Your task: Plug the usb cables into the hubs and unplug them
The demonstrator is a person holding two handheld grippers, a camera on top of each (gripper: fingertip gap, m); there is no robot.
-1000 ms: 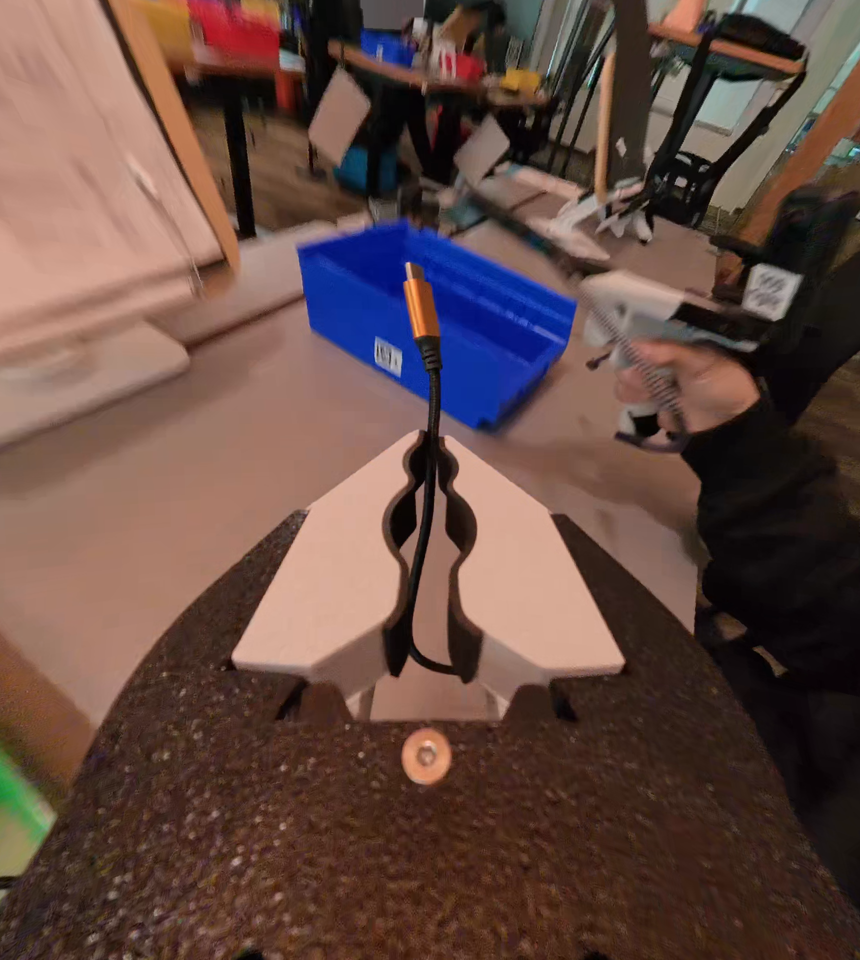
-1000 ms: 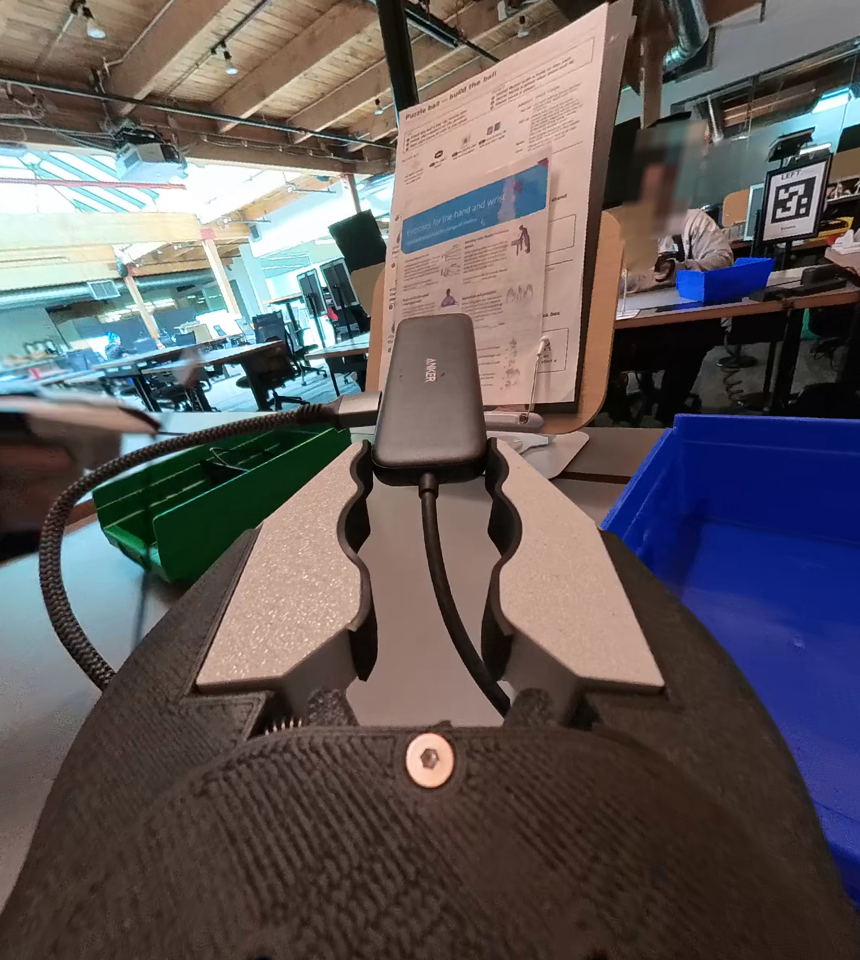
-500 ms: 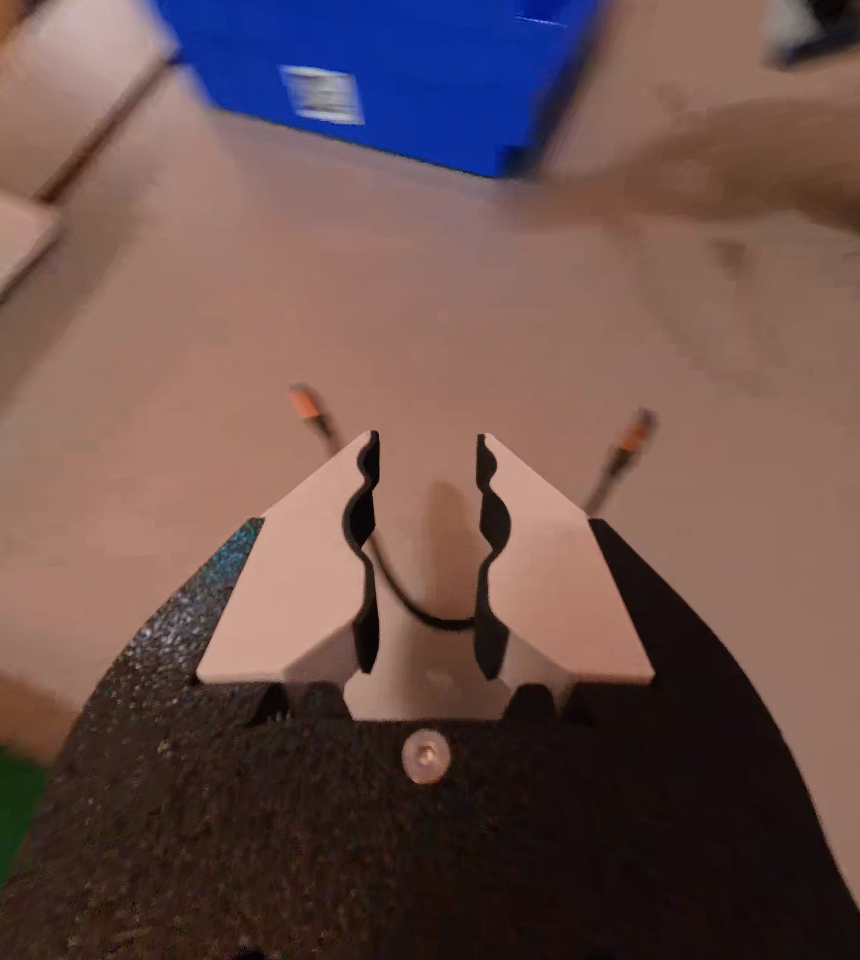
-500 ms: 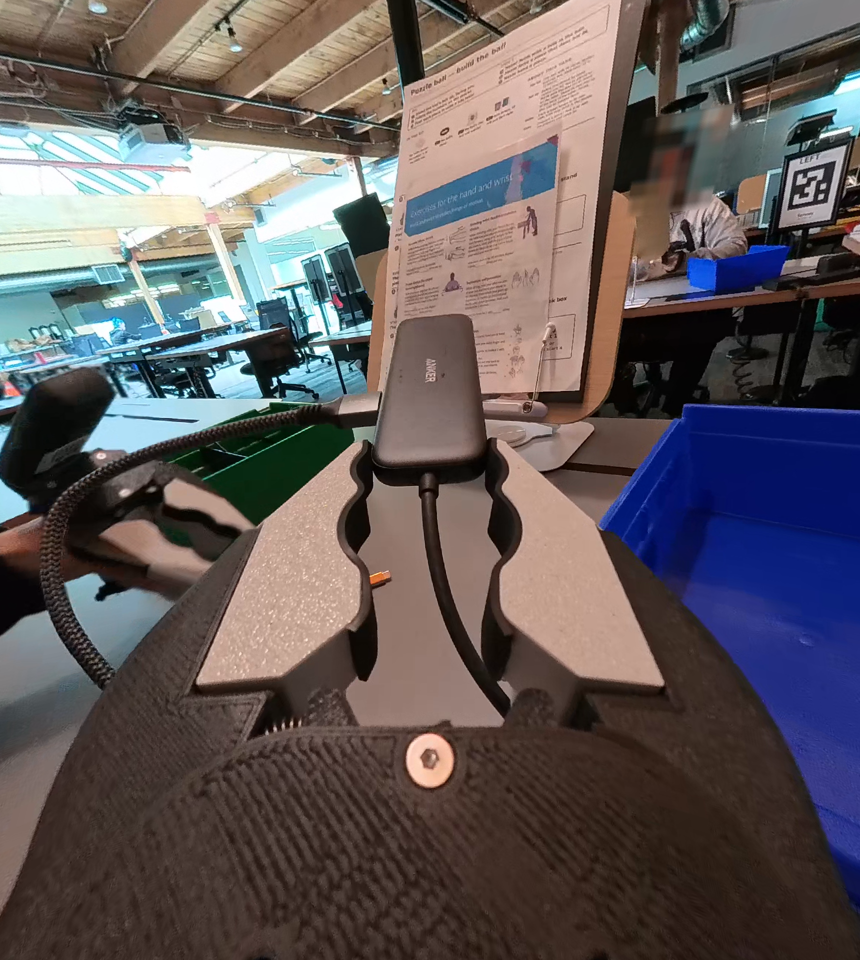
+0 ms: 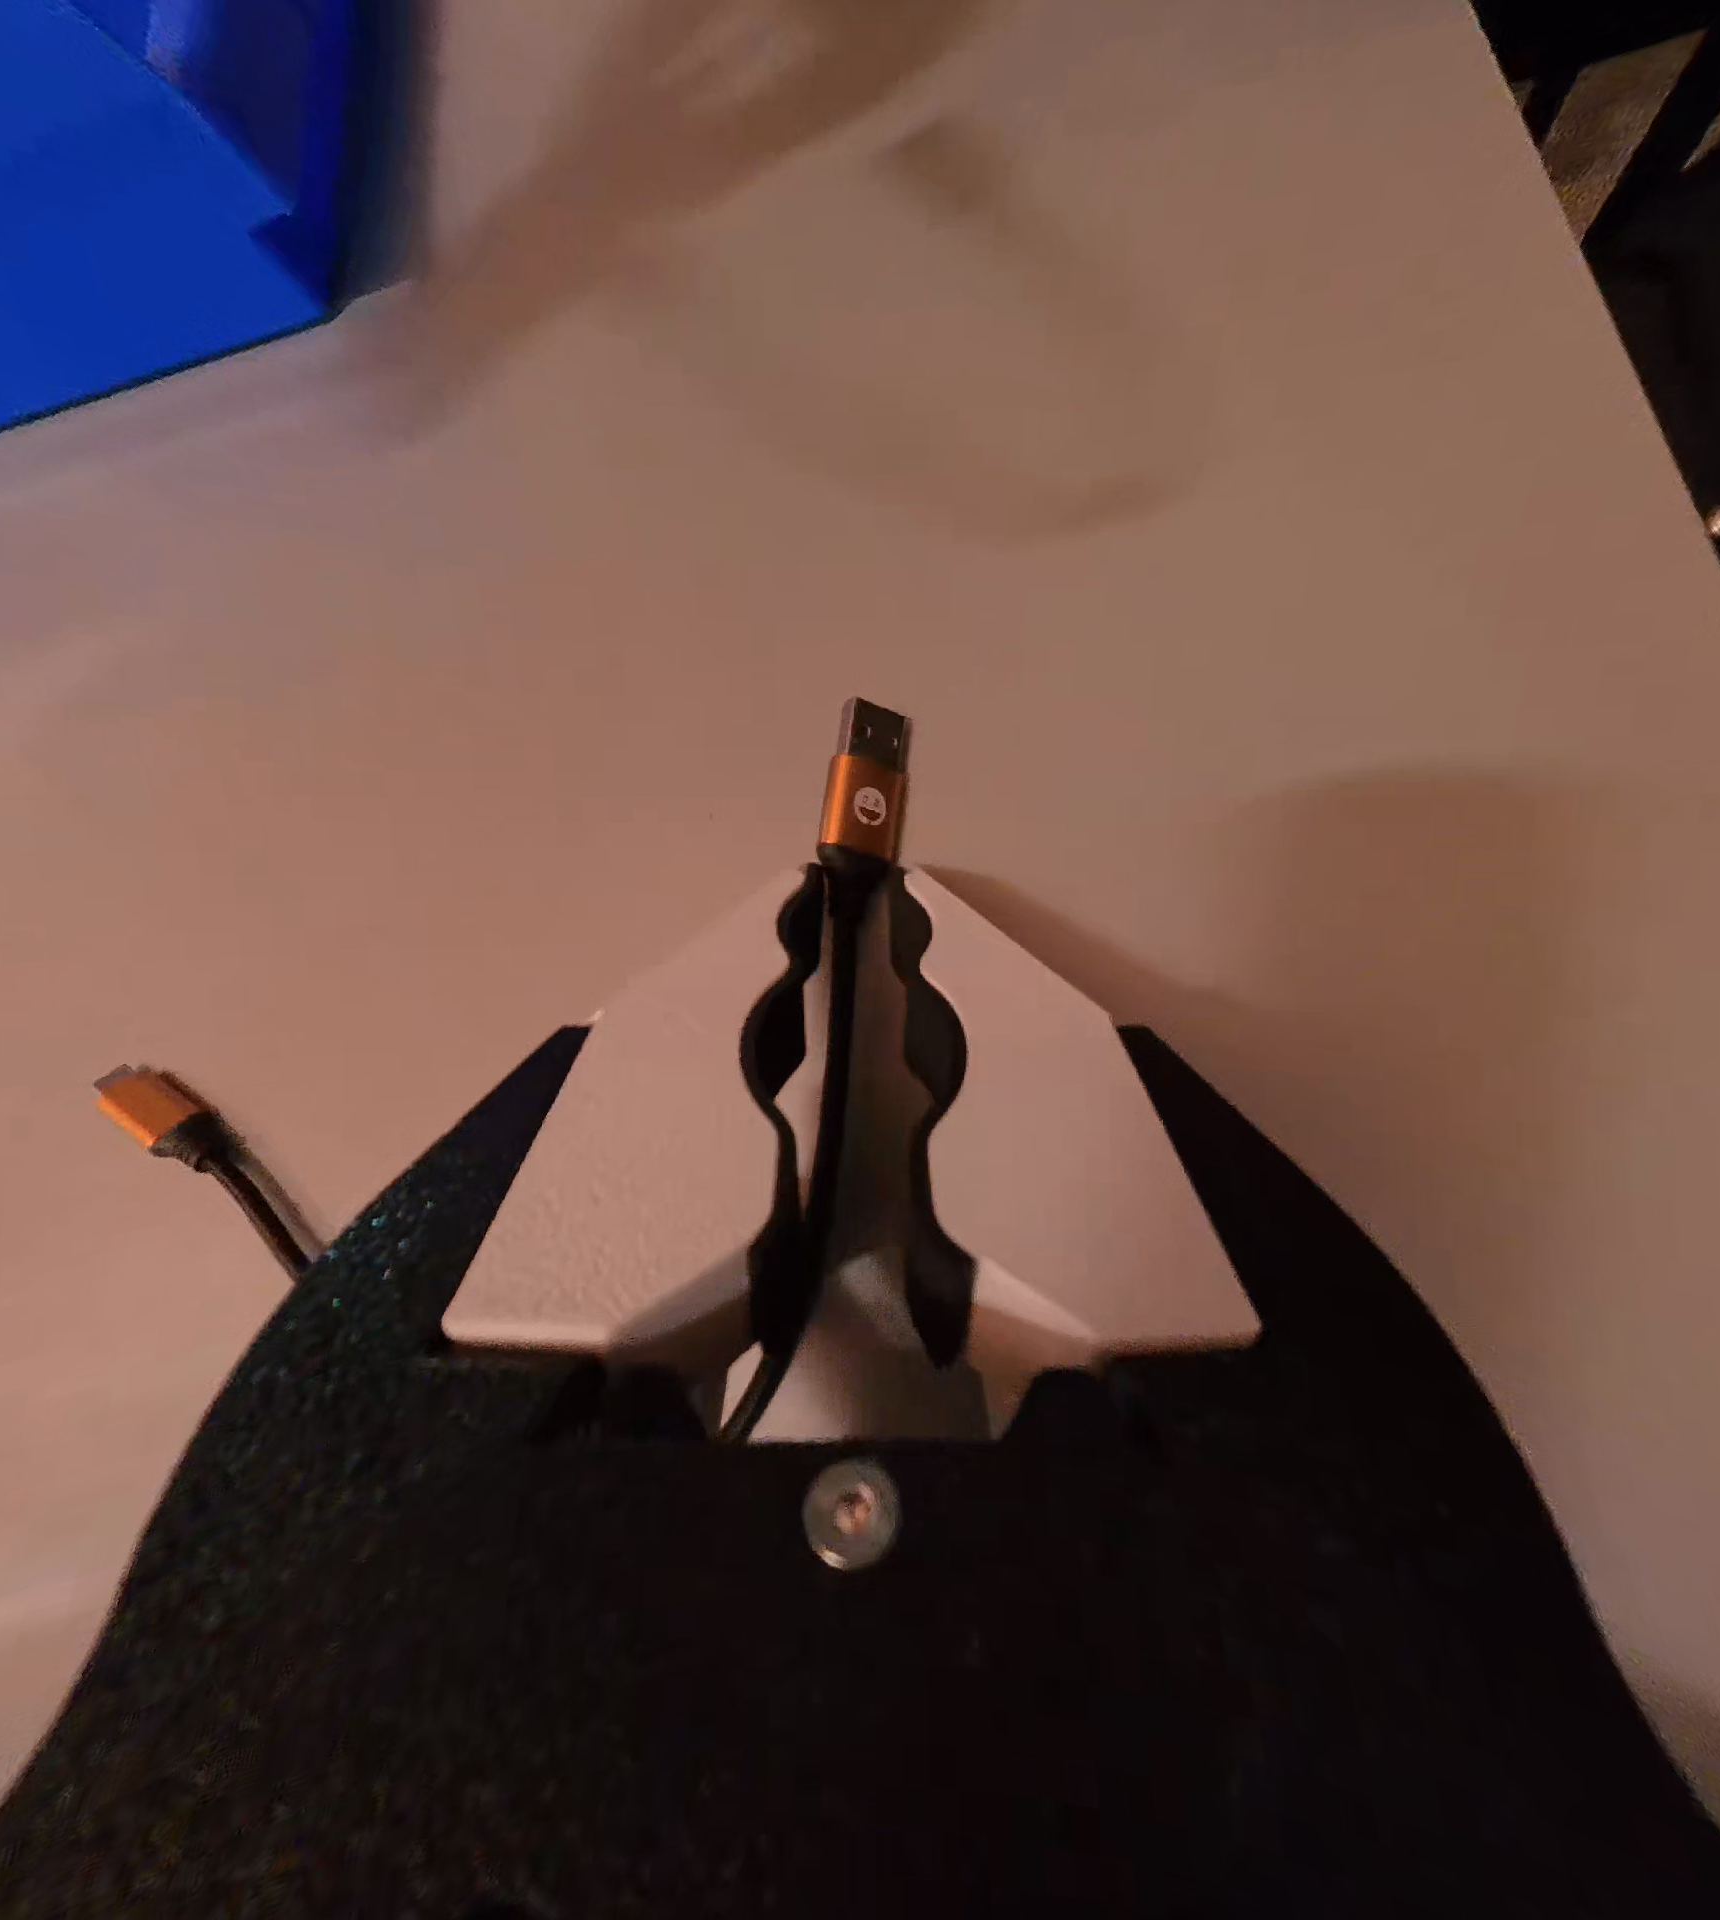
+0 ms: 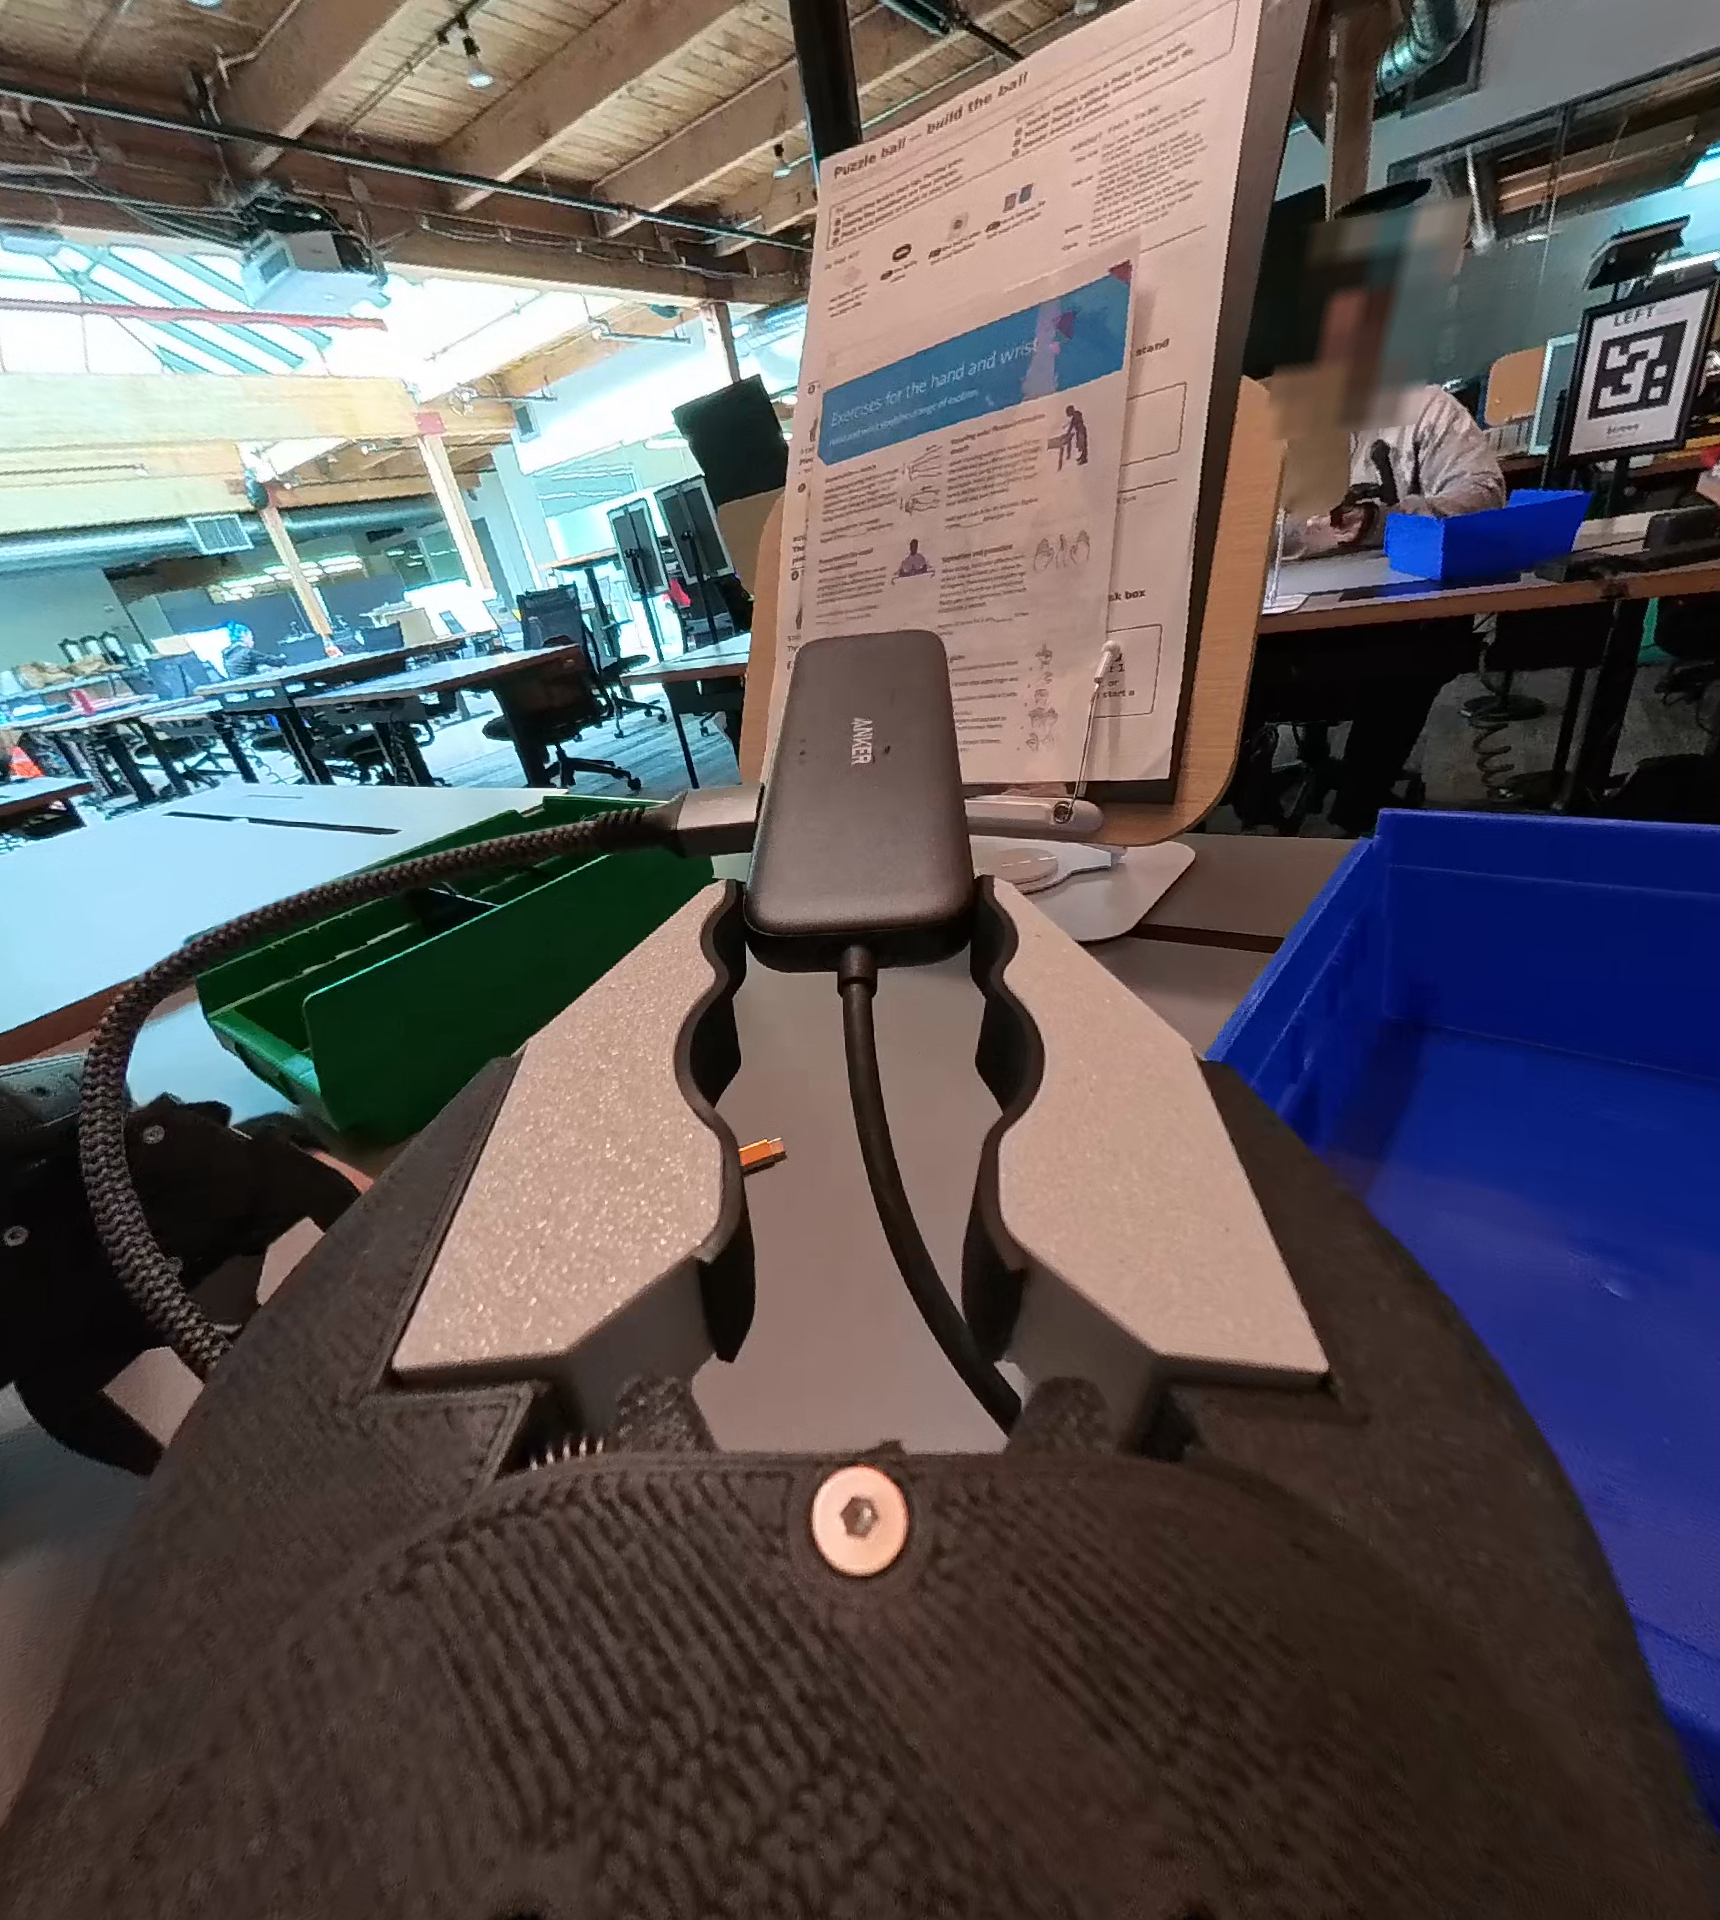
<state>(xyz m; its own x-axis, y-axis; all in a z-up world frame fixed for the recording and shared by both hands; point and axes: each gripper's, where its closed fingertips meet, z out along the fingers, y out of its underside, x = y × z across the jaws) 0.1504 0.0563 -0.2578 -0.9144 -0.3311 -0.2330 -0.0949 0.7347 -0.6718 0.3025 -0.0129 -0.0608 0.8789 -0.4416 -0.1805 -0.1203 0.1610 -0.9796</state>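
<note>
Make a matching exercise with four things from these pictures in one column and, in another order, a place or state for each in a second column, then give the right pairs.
Things
1. Black cable with orange USB-A plug
2. Dark grey flat rectangular hub
3. Grey braided cable
4. Small orange connector on the same black cable

Places or states
A. Lying on the table, left of the left hand-held gripper
B. Plugged into the hub's left side
C. Pinched in the left hand-held gripper, plug past the tips
D. Clamped in the right hand-held gripper

Pairs: 1-C, 2-D, 3-B, 4-A
</note>
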